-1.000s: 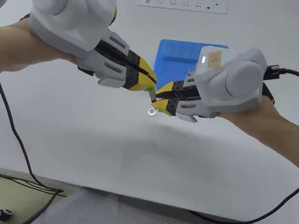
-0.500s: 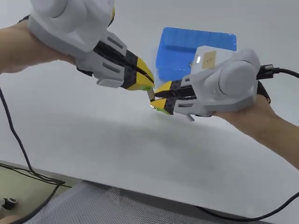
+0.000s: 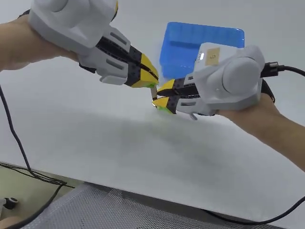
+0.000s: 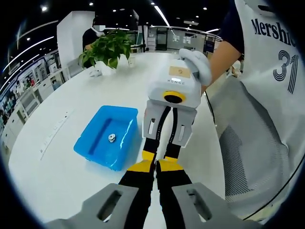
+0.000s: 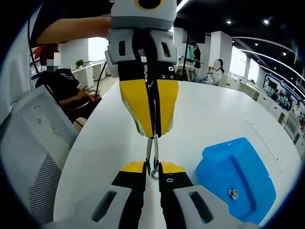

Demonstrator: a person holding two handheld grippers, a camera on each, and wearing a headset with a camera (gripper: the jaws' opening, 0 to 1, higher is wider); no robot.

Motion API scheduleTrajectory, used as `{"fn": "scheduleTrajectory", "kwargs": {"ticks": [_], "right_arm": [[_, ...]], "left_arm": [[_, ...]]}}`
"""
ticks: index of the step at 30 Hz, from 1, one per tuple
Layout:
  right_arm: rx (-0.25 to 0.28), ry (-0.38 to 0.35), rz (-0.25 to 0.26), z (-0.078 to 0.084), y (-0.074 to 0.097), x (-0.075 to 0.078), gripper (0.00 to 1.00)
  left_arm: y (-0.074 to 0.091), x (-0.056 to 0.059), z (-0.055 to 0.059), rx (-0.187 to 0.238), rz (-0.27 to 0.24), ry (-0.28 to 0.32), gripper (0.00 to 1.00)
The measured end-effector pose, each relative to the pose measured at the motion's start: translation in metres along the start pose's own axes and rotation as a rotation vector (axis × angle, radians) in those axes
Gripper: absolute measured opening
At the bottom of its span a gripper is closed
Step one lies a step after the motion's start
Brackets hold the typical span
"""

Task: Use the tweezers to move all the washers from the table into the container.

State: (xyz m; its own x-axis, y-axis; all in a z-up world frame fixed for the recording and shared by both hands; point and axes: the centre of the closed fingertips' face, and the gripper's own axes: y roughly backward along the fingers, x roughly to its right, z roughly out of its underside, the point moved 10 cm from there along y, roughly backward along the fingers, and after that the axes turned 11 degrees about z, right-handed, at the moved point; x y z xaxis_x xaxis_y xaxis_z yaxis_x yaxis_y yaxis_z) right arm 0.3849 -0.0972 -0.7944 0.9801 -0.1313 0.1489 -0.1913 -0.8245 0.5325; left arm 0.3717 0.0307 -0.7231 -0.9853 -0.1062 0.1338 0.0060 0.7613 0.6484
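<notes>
One washer [image 5: 233,193] is seen in the blue container [image 5: 214,167] at far right, while the tweezers [image 5: 151,150] are clamped in the left gripper [image 5: 152,136], their tips pinched by the right gripper [image 5: 152,168], so transfers are judged unfinished.

Open-plan office (potted plant [image 4: 107,47], mesh chair [image 5: 31,157]).

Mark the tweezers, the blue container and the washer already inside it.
tweezers [image 5: 151,151], right gripper view, on the bare metal shaft.
blue container [image 4: 90,128], left gripper view, on its left rim.
washer [image 4: 111,138], left gripper view, on the ring.
</notes>
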Motion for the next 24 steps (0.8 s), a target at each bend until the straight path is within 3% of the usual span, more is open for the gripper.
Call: {"fn": "scheduleTrajectory", "kwargs": {"ticks": [15,24], "right_arm": [[-0.016,0.000,-0.011,0.0042,-0.0011,-0.0015,0.11],[-0.006,0.011,-0.032,-0.0014,-0.0024,0.0005,0.11]], "left_arm": [[-0.0003,0.0028,0.0044,0.006,0.002,0.017,0.06],[-0.0019,0.0000,0.0048,0.008,0.004,0.019,0.06]]}}
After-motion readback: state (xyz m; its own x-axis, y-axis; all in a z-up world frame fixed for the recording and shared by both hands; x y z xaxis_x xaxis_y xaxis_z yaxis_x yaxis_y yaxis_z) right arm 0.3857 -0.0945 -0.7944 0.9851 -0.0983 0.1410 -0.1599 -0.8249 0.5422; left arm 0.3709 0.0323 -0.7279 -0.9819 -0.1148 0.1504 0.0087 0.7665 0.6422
